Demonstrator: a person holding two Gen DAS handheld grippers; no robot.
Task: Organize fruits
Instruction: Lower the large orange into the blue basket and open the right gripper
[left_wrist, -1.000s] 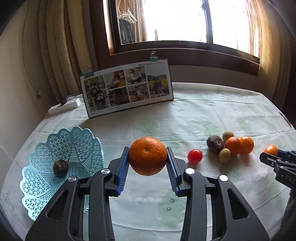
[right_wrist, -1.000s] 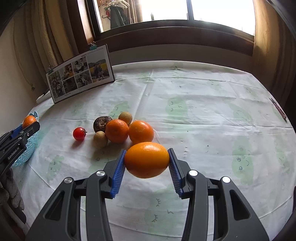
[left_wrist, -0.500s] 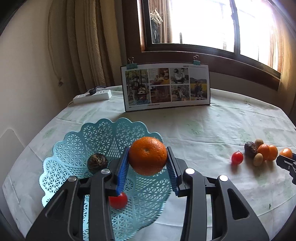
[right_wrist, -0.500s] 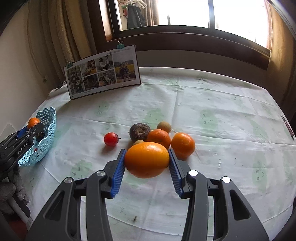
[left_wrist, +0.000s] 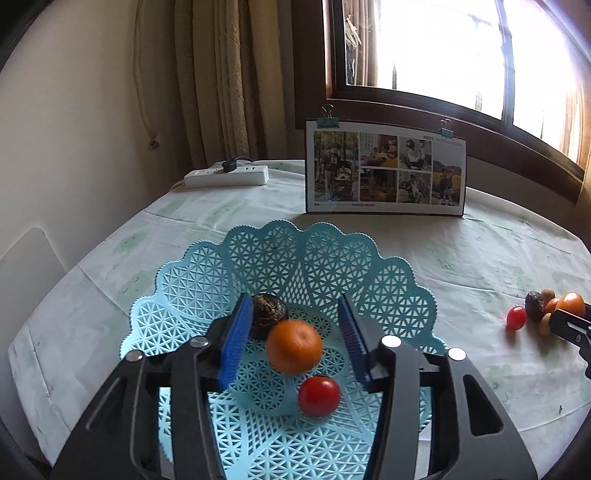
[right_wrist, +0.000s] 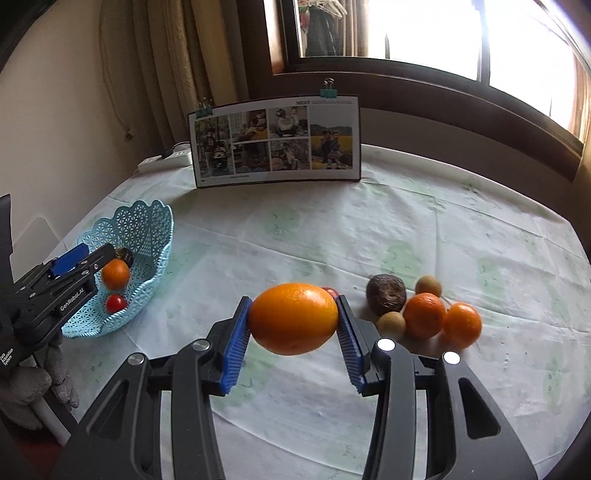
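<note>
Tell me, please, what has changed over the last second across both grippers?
The left gripper swung left over the light blue lattice plastic basket, opened and released its round orange, now blurred inside. The right gripper still clamps the large oval orange, having moved slightly left.

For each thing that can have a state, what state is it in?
Left claw: open, over the basket.
Small orange: free between the pads, blurred.
Right claw: shut on the big orange.
Power strip: one plug in.
</note>
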